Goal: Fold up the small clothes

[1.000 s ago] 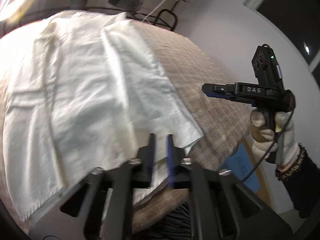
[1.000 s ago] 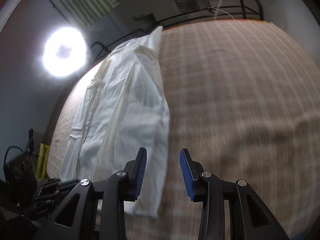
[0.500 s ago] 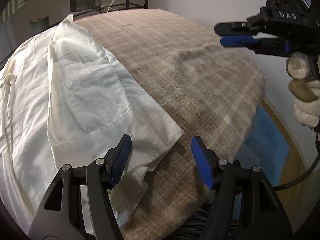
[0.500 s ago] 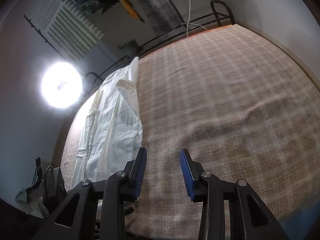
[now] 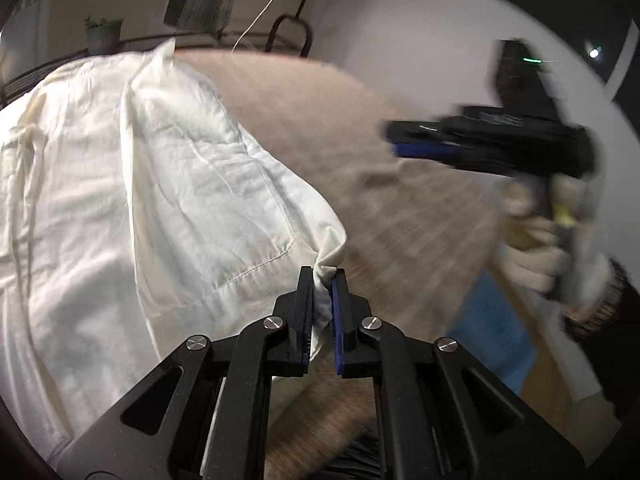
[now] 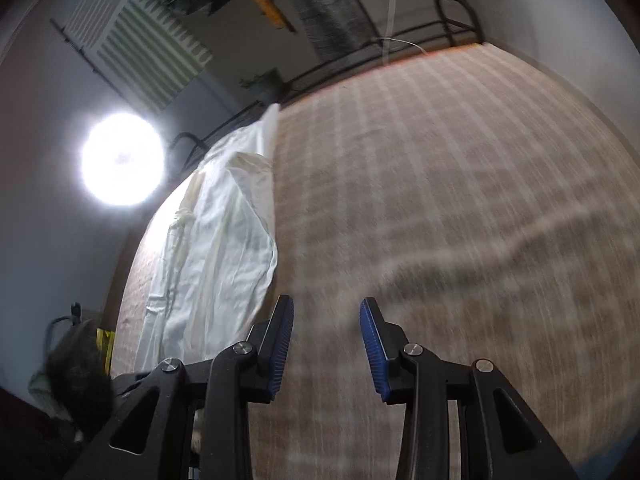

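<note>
Left wrist view: the white shirt (image 5: 168, 200) lies spread over the left half of the frame on a bed covered by a brown checked blanket (image 5: 404, 216). Its near right corner is bunched and pinched between the two blue-lined fingers of the left tool (image 5: 322, 276), which is clenched on that fabric at the lower centre of the frame. A stitched seam line runs across the cloth just left of the grip. At the right of the frame the right tool (image 5: 394, 138) is held above the blanket by a gloved hand (image 5: 552, 256), blurred and well apart from the shirt.

Right wrist view: the shirt (image 6: 224, 240) lies at centre left as a long wrinkled strip along the blanket's (image 6: 440, 200) left edge. The right tool (image 6: 326, 312) at the bottom centre is released, its fingers spread wide with nothing between them, over bare blanket just right of the shirt's edge. A bright round lamp (image 6: 122, 160) glares at the left, and a black metal rail (image 6: 456, 12) runs along the far end of the bed.
</note>
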The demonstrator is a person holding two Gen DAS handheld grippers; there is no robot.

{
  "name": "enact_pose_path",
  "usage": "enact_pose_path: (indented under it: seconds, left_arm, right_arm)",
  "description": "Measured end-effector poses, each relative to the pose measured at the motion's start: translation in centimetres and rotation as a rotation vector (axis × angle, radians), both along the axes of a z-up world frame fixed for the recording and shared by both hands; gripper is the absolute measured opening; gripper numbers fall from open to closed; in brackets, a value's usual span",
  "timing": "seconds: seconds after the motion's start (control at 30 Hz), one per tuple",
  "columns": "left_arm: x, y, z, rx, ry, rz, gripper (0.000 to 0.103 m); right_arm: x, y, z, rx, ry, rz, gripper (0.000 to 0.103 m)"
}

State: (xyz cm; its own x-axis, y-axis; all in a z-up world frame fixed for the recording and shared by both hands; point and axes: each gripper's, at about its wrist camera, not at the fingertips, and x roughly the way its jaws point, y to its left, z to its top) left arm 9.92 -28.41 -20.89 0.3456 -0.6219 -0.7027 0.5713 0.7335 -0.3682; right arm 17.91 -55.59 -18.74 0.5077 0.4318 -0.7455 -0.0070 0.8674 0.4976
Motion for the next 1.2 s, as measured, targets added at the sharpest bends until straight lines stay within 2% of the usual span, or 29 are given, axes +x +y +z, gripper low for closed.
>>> enact_pose_path:
  seconds: [0.07, 0.1, 0.2, 0.27, 0.47, 0.63, 0.73, 0.8, 0.83, 0.87, 0.93, 1.03, 1.1, 1.17, 1.2]
  left_arm:
    - [0.0, 0.3, 0.2, 0.000, 0.000, -0.005, 0.006]
    - [0.1, 0.3, -0.1, 0.012, 0.002, -0.014, 0.006]
    - [0.2, -0.2, -1.3, 0.059, 0.005, -0.025, 0.006]
    - [0.5, -0.6, -1.9, 0.065, 0.019, -0.027, 0.006]
    - [0.5, -1.8, -2.3, 0.092, -0.014, -0.065, 0.006]
    - [0.9, -1.8, -3.0, 0.101, -0.006, -0.082, 0.006]
    - [1.3, -1.7, -3.4, 0.087, 0.021, -0.083, 0.006]
    - [1.4, -1.6, -3.6, 0.081, 0.034, -0.088, 0.006]
    - [1.5, -1.5, -3.7, 0.078, 0.039, -0.089, 0.006]
    - [1.7, -1.4, -3.8, 0.073, 0.046, -0.091, 0.006]
    - [1.5, -1.1, -4.0, 0.061, 0.054, -0.087, 0.006]
    - [2.0, -1.0, -4.5, 0.046, 0.088, -0.088, 0.005]
    - [1.8, -1.2, -4.6, 0.056, 0.086, -0.097, 0.005]
    - [1.5, -1.5, -4.5, 0.065, 0.067, -0.107, 0.005]
    - [1.5, -1.5, -4.4, 0.063, 0.063, -0.110, 0.005]
  right_arm:
    - [2.2, 0.5, 0.4, 0.023, -0.023, 0.033, 0.058]
    - [3.7, 0.8, 0.6, 0.037, -0.037, 0.046, 0.060]
    - [9.1, 2.5, 0.8, 0.086, -0.059, 0.089, 0.060]
    - [12.6, 4.1, 0.7, 0.111, -0.051, 0.130, 0.060]
    - [21.2, 11.1, -0.1, 0.054, -0.018, 0.257, 0.065]
    - [26.2, 13.1, -2.4, -0.007, 0.047, 0.251, 0.052]
    - [28.4, 13.7, -4.0, -0.049, 0.100, 0.237, 0.051]
    - [29.7, 14.5, -4.9, -0.081, 0.121, 0.257, 0.038]
    - [30.1, 14.9, -5.3, -0.094, 0.129, 0.275, 0.016]
    - [30.4, 15.2, -5.6, -0.103, 0.133, 0.290, 0.000]
    - [30.9, 15.9, -5.6, -0.169, 0.121, 0.323, 0.000]
    - [32.0, 15.9, -4.4, -0.263, 0.052, 0.355, 0.000]
    - [33.3, 14.7, -4.3, -0.252, 0.055, 0.299, 0.000]
    - [34.1, 13.3, -4.4, -0.239, 0.082, 0.240, 0.007]
    - [34.2, 12.5, -4.1, -0.192, 0.092, 0.223, 0.009]
